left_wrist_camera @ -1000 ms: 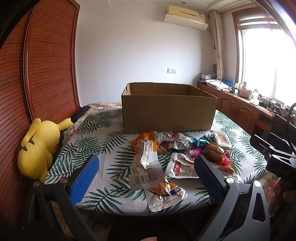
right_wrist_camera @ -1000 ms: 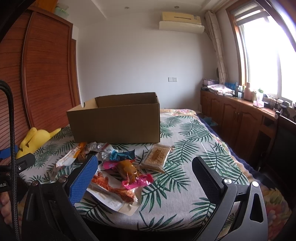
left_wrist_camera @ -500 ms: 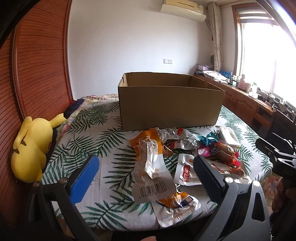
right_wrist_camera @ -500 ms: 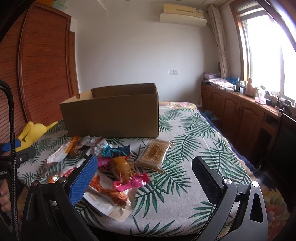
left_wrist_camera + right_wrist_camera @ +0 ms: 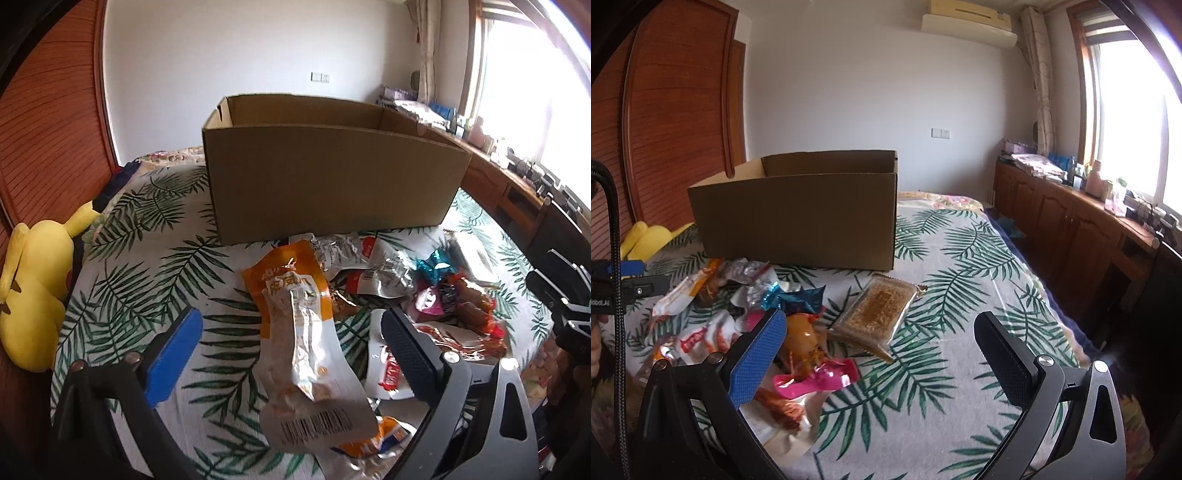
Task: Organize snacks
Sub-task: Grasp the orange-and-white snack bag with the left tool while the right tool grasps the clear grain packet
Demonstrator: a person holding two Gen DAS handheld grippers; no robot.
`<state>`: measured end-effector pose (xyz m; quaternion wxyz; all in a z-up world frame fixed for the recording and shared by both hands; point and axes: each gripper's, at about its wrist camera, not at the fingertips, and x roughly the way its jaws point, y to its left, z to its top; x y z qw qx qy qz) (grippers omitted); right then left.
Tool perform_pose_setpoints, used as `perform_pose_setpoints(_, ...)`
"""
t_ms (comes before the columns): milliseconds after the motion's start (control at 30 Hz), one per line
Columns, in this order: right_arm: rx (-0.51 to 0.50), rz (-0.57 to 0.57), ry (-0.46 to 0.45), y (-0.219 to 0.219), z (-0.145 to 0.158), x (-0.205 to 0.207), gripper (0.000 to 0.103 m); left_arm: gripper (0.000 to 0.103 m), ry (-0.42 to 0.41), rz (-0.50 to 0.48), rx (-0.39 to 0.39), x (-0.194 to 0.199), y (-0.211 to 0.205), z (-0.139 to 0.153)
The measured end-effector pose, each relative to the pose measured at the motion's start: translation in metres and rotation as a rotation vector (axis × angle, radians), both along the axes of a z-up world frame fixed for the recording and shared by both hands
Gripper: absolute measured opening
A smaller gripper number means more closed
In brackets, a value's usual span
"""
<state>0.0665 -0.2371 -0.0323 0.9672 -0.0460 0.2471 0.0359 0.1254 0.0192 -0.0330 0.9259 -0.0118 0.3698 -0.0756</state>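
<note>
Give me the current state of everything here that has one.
Cardboard box: open-topped, upright on the bed.
Orange-and-silver snack packet: sealed, lying flat.
Clear cracker pack: sealed, flat, outside box.
Left gripper: closing, over the packet, not touching.
Right gripper: open, empty.

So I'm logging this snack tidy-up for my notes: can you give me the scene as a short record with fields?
surface: leaf-print cloth
container: open cardboard box, interior hidden
snacks: loose pile in front of the box, none visibly inside
nearest left gripper: orange-and-silver packet, between the closing jaws, not yet pinched
right gripper: open, holding nothing
apart from pile: clear packet of brown squares
bystander: yellow plush toy
</note>
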Motion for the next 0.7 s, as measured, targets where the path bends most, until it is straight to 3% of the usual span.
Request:
perform_pose_setpoints(300, -0.007, 0.024, 0.052, -0.008, -0.004, 0.03, 0.1, 0.085, 0.121, -0.019, -0.029, 0.023, 0.004, -0.021)
perform_pose_setpoints(367, -0.008, 0.032, 0.073, -0.01, -0.006, 0.039, 0.098, 0.076, 0.138, -0.027, -0.035, 0.025, 0.003, -0.024)
perform_pose_setpoints(500, -0.006, 0.044, 0.156, -0.016, -0.015, 0.065, 0.086, 0.066, 0.175, -0.032, -0.06, 0.028, 0.003, -0.03)
perform_pose_setpoints(700, 0.042, 0.068, 0.279, -0.023, -0.031, 0.101, 0.076, 0.06, 0.185, -0.044, -0.078, 0.032, 0.008, -0.032)
